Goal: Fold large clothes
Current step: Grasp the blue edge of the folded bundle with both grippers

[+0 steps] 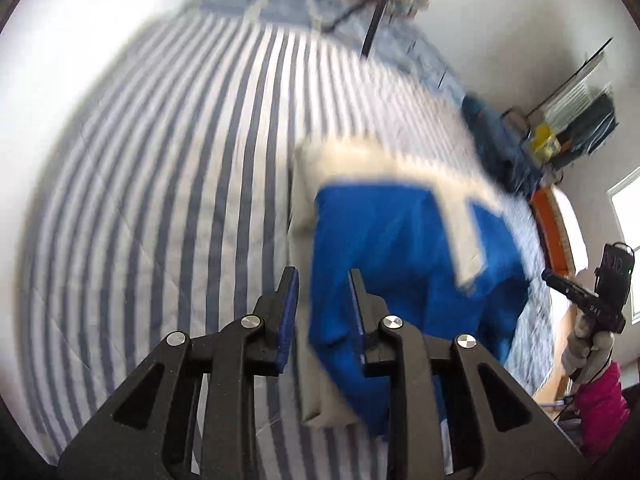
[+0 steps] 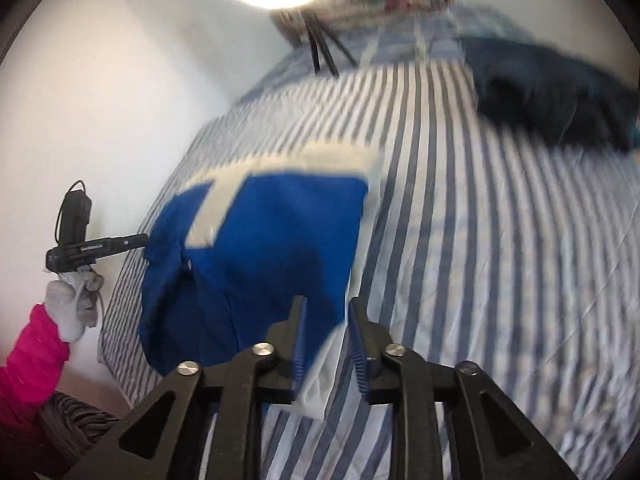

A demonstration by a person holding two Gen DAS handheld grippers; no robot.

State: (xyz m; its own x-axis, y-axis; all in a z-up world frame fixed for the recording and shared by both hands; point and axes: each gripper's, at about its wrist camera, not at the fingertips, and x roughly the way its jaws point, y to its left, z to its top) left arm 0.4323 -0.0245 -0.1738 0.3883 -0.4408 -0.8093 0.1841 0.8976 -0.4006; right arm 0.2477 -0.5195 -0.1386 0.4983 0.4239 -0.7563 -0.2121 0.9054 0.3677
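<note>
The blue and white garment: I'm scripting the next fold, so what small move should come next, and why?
Probably lower both grippers onto its near edge and close. The blue and white garment lies partly folded on the striped bed, and the left gripper and right gripper hang open above that edge, gripping nothing.

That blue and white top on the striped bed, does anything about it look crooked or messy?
Mostly tidy. The top lies folded on the bed, but one white band slants across the blue, and the edge toward the bed's side looks rumpled. Both frames are blurry.
</note>
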